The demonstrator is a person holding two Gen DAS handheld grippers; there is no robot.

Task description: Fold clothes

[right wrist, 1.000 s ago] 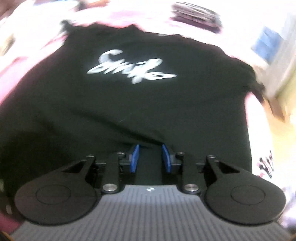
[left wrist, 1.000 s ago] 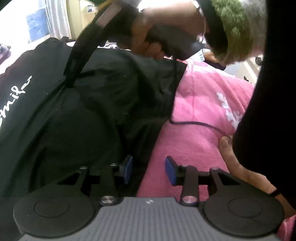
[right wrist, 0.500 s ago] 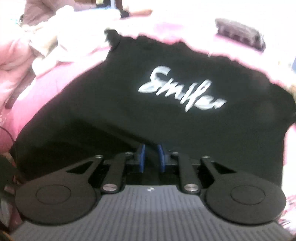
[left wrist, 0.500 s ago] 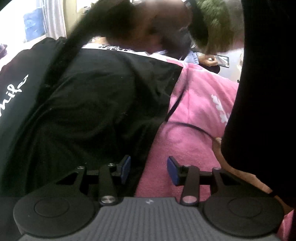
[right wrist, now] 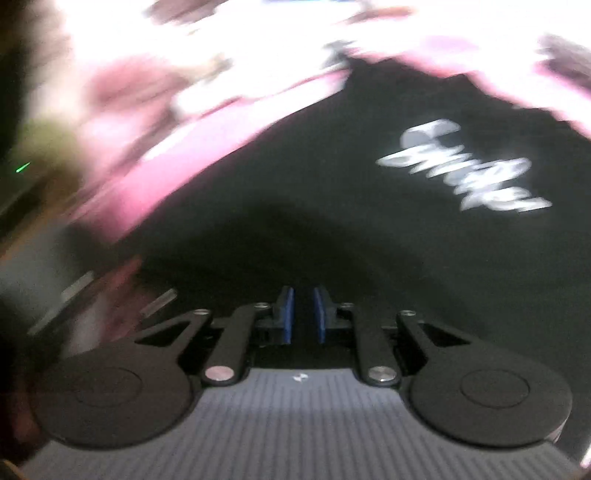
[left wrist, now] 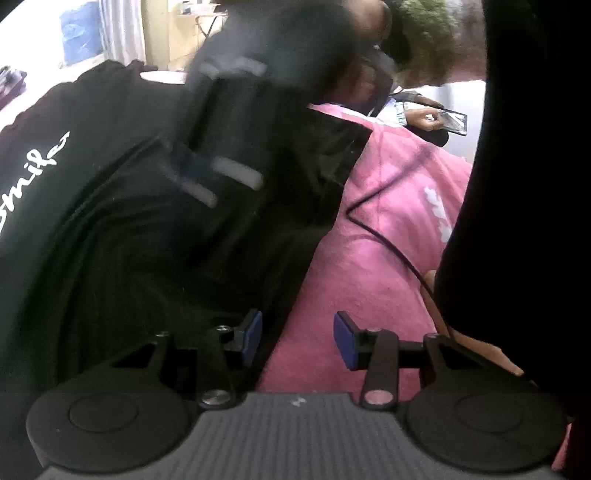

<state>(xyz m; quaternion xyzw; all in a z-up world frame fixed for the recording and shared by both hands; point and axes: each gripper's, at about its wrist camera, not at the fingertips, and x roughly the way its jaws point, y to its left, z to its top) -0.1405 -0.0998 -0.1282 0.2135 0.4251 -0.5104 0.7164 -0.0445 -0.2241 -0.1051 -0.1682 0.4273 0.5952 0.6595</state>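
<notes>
A black T-shirt (left wrist: 122,229) with white script lettering lies spread on a pink blanket (left wrist: 373,295). My left gripper (left wrist: 297,339) is open low over the shirt's right edge, its left pad above black cloth and its right pad above pink, with nothing pinched. In the left wrist view my right gripper (left wrist: 218,173) is a blurred dark shape over the shirt's upper part. In the right wrist view the right gripper (right wrist: 303,314) has its jaws closing to a narrow gap, and dark cloth of the T-shirt (right wrist: 406,240) rises in a fold into them. The picture is smeared by motion.
A thin black cable (left wrist: 388,243) runs across the blanket toward a dark sleeve (left wrist: 517,221) that fills the right side. Someone's hand with a phone (left wrist: 448,120) is at the back right. A curtain (left wrist: 122,29) hangs at the back left.
The right wrist view has swung, so the lettering now sits far right, and the right jaws have narrowed. In the left view the right gripper has come down over the shirt. The left gripper stayed put.
</notes>
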